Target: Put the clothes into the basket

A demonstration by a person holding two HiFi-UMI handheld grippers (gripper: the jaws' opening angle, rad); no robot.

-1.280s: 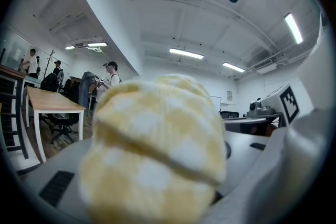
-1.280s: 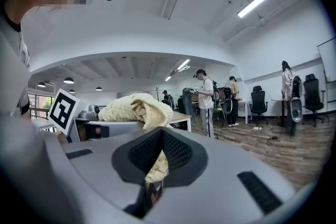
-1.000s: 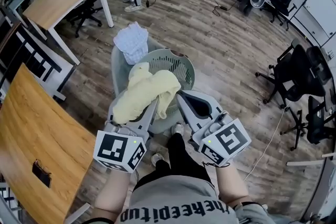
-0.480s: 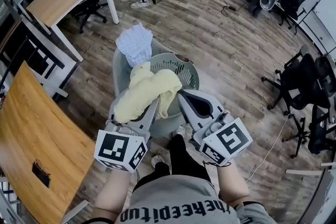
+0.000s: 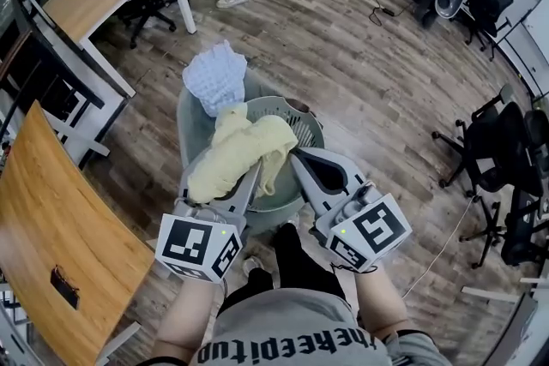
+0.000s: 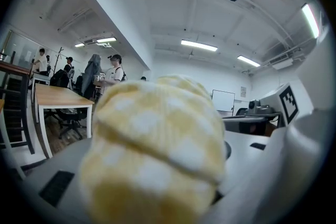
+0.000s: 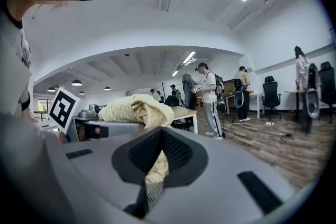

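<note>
Yellow garment held over the basket

Soft, light and floppy by the look of it, it would sag from any single hold, so thick folds suit best. It is pale yellow with white checks, bunched just above the grey rim. The left gripper pinches a fat wad; the right gripper, pressed together, nips its edge.

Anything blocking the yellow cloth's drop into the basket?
Nothing visible. The yellow checked cloth hangs over the open mouth of the grey perforated plastic basket; the pale blue checked cloth drapes over its far rim, off to the side.
</note>
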